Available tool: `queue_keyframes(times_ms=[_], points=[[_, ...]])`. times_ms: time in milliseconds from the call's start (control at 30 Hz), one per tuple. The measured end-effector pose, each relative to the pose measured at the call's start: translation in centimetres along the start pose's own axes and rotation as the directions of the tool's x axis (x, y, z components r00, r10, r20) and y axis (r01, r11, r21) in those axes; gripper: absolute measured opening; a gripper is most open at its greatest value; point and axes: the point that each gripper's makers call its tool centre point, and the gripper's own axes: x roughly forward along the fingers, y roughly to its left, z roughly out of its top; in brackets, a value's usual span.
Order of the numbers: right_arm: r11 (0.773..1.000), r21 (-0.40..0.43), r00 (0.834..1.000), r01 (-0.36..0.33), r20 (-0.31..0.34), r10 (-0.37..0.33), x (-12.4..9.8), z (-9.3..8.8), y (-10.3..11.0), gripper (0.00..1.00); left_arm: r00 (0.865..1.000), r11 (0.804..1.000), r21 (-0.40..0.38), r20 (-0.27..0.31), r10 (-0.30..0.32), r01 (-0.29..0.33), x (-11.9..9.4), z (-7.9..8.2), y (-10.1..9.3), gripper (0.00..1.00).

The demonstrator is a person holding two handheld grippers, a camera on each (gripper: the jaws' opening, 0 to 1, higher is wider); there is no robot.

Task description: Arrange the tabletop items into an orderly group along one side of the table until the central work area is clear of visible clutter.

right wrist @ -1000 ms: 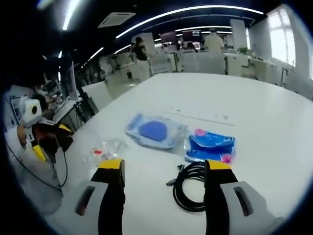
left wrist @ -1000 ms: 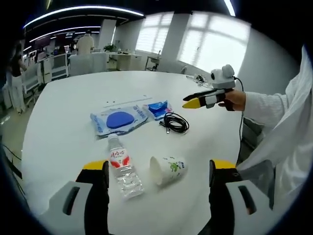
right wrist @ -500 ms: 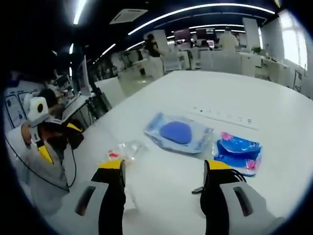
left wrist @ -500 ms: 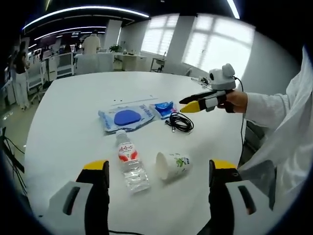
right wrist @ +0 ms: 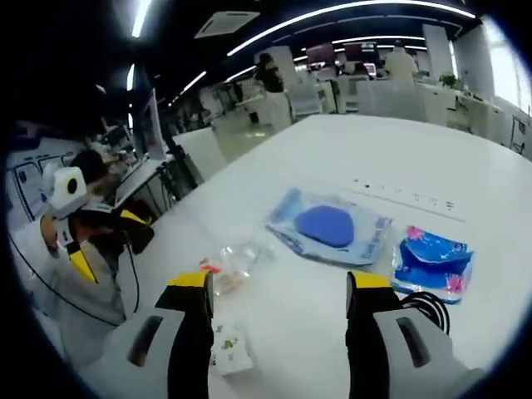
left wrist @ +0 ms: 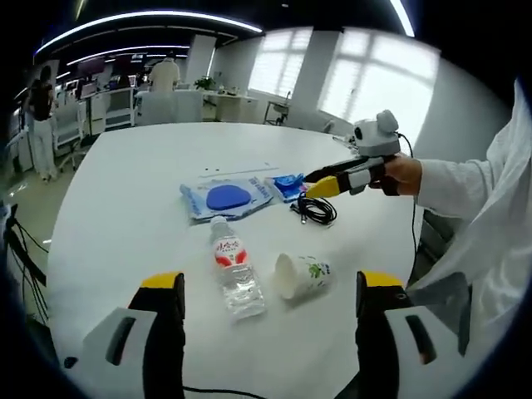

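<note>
Hovering over the white table (left wrist: pixel 116 191), left gripper (left wrist: pixel 262 291) has jaws spread wide w/ nothing between them. Ahead of it a water bottle (left wrist: pixel 235 267) lies on its side, a paper cup (left wrist: pixel 299 275) tipped over just beside it. Further back: a large blue packet (left wrist: pixel 226 198), a small blue packet (left wrist: pixel 290 185) next to it, and a coiled black cable (left wrist: pixel 317 209) near that. Right gripper (left wrist: pixel 326 179), held by a hand (left wrist: pixel 401 174) in a white sleeve, hangs above the cable & small packet; in right gripper view (right wrist: pixel 278 295) its jaws are wide apart, holding nothing, w/ bottle (right wrist: pixel 233 262), cup (right wrist: pixel 229 349), both packets (right wrist: pixel 328 229) (right wrist: pixel 432 262) and cable (right wrist: pixel 432 309) below.
</note>
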Motion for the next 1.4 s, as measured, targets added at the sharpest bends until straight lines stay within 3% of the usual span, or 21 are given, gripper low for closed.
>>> queue_keyframes(times_ms=[333, 700, 933, 1100, 1133, 1233, 1400], points=[[0.995, 0.08, 0.998, -0.06, -0.018, 0.061, 2.6, -0.2, 1.5, 0.63, 1.0, 1.0, -0.02, 0.007, 0.003, -0.003, -0.5, -0.4, 1.0, 0.94], [0.964, 0.233, 0.99, -0.13, -0.021, 0.139, 6.2, -0.4, 2.9, 0.62, 1.0, 0.999, -0.052, 0.007, 0.002, -0.002, -0.9, -1.5, 2.0, 0.98], [0.923, 0.341, 0.981, -0.177, -0.009, 0.192, 8.2, -0.6, 3.4, 0.59, 1.0, 0.998, -0.067, 0.001, 0.01, -0.01, -1.0, -2.2, 2.9, 0.97], [0.866, 0.451, 0.971, -0.214, 0.001, 0.239, 9.4, -0.8, 3.6, 0.54, 1.0, 0.996, -0.085, 0.012, 0.009, -0.008, -0.9, -2.3, 3.3, 0.97], [0.868, 0.449, 0.973, -0.212, 0.01, 0.232, 9.7, -0.8, 3.3, 0.53, 1.0, 0.996, -0.085, 0.01, 0.009, -0.008, -0.8, -2.4, 3.3, 0.97], [0.828, 0.512, 0.967, -0.228, 0.021, 0.253, 10.5, -0.8, 3.5, 0.51, 1.0, 0.995, -0.097, 0.01, 0.008, -0.007, -0.6, -2.8, 3.5, 0.97], [0.793, 0.562, 0.964, -0.235, 0.03, 0.264, 11.7, -1.1, 3.1, 0.48, 1.0, 0.994, -0.108, 0.008, 0.005, -0.004, -0.2, -3.2, 3.6, 0.96]])
